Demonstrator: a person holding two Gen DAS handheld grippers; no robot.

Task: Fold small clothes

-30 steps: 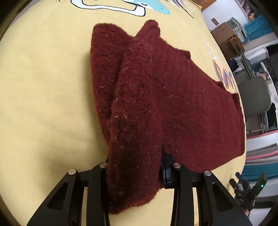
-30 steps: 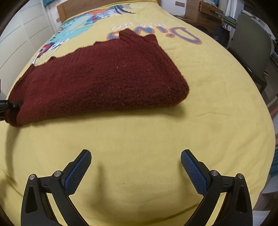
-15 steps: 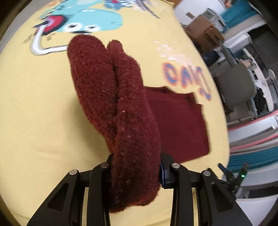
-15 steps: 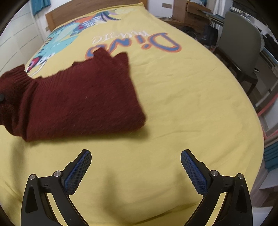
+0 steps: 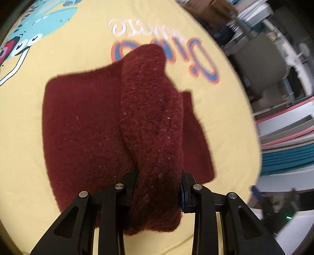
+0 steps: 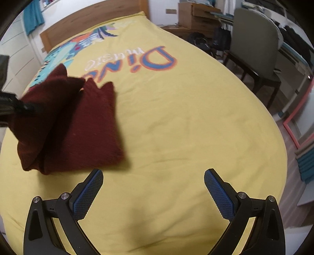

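A dark red knitted sweater lies partly folded on the yellow bedspread. My left gripper is shut on a thick bunched edge of it, lifted and carried over the flat part beneath. In the right wrist view the same sweater sits at the left, with the left gripper holding its raised end. My right gripper hovers open over bare bedspread, right of the sweater, with nothing between its blue pads.
The bedspread carries a dinosaur print and large lettering. A grey chair and wooden furniture stand beyond the bed's right edge. A wooden headboard is at the far end. Stacked teal items lie beside the bed.
My left gripper has carried the held sweater edge across toward the lettering, doubling the garment over itself. The right gripper has drifted back and stays open.
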